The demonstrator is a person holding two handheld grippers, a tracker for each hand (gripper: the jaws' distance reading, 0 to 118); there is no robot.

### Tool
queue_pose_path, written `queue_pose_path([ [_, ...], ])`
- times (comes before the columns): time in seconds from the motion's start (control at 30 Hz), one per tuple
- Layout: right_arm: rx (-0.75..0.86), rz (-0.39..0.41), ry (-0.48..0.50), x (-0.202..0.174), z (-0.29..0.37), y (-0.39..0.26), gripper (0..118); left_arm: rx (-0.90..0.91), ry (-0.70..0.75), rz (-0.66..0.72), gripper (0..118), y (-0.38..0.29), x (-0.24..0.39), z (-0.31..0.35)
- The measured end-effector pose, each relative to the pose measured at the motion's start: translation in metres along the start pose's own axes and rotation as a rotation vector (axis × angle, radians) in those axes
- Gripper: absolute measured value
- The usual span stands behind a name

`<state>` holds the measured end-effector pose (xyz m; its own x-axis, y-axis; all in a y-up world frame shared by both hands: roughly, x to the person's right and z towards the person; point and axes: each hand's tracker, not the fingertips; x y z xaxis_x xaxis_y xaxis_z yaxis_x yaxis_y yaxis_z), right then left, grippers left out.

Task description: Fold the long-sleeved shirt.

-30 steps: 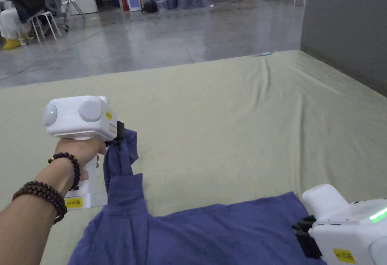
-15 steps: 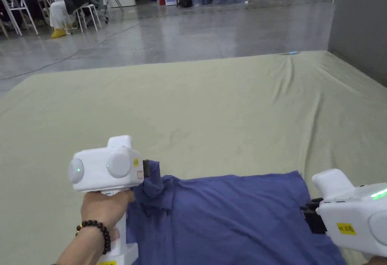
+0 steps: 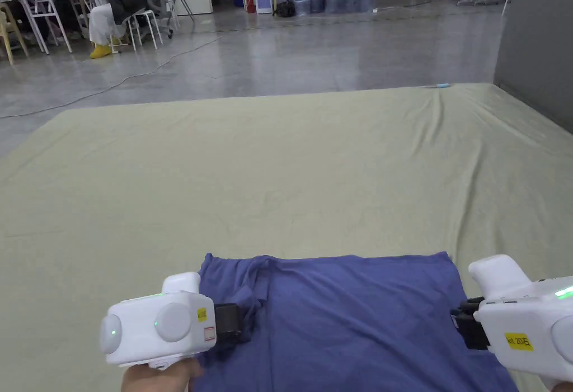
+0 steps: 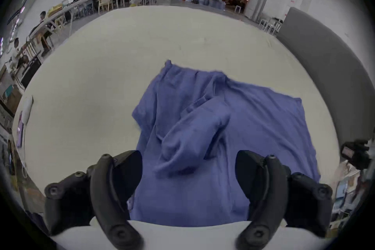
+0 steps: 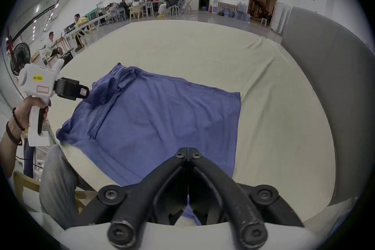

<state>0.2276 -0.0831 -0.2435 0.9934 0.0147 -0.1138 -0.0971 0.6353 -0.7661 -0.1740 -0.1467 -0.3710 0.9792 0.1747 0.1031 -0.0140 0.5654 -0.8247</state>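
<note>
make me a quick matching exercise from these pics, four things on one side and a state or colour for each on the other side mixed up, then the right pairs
Things:
1. left gripper
2. right gripper
3. shirt
4. sheet

States or colours:
a. pale green, spread out under everything
b. jaws wide apart over a bunched sleeve
c. blue, lying mostly flat
d. jaws closed together

Pairs: 1-b, 2-d, 3-c, 4-a
</note>
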Motion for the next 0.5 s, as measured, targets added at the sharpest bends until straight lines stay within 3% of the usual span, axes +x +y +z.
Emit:
queue_pose_path([
  [0.03, 0.011, 0.0, 0.003, -0.001, 0.004, 0.001, 0, 0.047, -0.022, 0.015, 42, 0.002, -0.003, 0.015],
  [0.07, 0.022, -0.002, 0.005, -0.002, 0.009, 0.002, 0, 0.095, -0.039, 0.017, 42, 0.0, -0.004, 0.034],
  [0.1, 0.036, -0.006, 0.004, -0.004, 0.013, 0.001, 0, 0.148, -0.053, -0.001, 32, 0.0, -0.006, 0.05],
  [0.13, 0.049, -0.011, 0.002, -0.005, 0.017, 0.001, 0, 0.183, -0.059, -0.019, 0, -0.001, -0.008, 0.061],
  [0.3, 0.059, -0.023, 0.014, -0.006, 0.017, 0.0, 0, 0.186, -0.082, -0.077, 0, 0.011, -0.011, 0.081],
  [0.43, 0.051, -0.027, 0.017, -0.005, 0.007, 0.005, 0, 0.183, -0.104, -0.076, 0, 0.062, -0.005, 0.044],
  [0.47, 0.049, -0.026, 0.017, -0.004, 0.005, 0.006, 0, 0.175, -0.115, -0.073, 6, 0.076, -0.005, 0.029],
  [0.5, 0.045, -0.025, 0.018, -0.003, 0.002, 0.007, 0, 0.16, -0.106, -0.074, 58, 0.091, -0.004, 0.009],
])
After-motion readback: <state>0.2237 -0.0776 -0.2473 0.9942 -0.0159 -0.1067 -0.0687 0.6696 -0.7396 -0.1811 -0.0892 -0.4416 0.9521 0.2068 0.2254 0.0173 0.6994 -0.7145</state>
